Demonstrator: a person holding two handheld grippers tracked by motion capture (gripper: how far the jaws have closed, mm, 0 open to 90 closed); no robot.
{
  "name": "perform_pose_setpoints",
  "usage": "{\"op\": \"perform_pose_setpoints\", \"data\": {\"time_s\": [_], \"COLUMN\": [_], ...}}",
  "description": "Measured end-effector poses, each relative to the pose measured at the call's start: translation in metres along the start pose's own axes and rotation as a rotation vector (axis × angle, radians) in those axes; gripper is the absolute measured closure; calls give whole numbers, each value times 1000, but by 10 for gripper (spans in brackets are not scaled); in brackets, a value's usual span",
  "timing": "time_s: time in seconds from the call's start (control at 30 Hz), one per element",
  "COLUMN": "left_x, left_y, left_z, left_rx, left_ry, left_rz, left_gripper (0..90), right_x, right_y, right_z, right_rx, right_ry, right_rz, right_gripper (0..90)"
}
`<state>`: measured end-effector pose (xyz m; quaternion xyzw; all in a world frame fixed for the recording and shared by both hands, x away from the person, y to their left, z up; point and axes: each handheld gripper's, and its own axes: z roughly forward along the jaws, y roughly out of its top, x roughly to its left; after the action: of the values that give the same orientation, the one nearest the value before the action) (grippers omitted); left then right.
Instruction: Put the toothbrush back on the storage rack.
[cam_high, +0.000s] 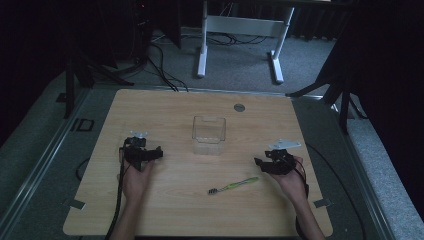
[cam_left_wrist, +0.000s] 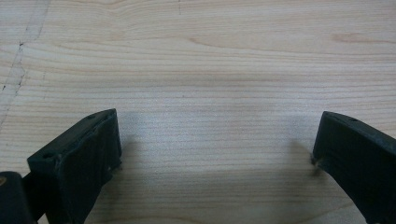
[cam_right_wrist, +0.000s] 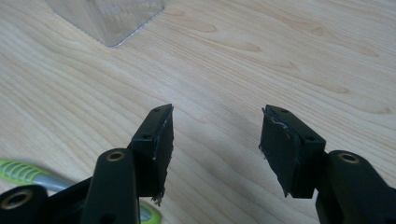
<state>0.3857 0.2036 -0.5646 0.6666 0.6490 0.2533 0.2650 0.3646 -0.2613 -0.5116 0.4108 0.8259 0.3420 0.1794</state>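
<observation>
1. Both empty: left hand-held gripper spread wide over bare tabletop; right hand-held gripper released too, jaws apart, nothing between them.
2. Toothbrush flat on tabletop, between the two hands, nearer the right one; head toward the person's left. In right gripper view, green handle just beside the left jaw, partly under it.
3. Clear box upright, well behind toothbrush, centre of tabletop.
4. Risk: thin handle lying flat. Likely jaw tips scraping wood and closing over the top, brush skidding away.
5. Risk: pinch near one end, probably tipping or swivelling in the grip on lift.
6. Risk: light, see-through box, rim hard to judge; a knock from brush or jaw probably shoving or toppling it. Left hand-held gripper not bracing it at present.
7. Risk: dim high view, bristle end hard to make out.
</observation>
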Motion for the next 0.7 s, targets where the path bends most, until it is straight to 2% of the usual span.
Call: {"op": "perform_pose_setpoints", "data": {"time_s": [0.7], "left_x": [0], "left_y": [0], "left_z": [0], "left_rx": [0], "left_ry": [0], "left_rz": [0], "left_gripper": [14], "right_x": [7], "right_y": [19], "right_z": [-15], "right_rx": [16], "right_ry": [50], "right_rz": [-171], "right_gripper": [456]}}
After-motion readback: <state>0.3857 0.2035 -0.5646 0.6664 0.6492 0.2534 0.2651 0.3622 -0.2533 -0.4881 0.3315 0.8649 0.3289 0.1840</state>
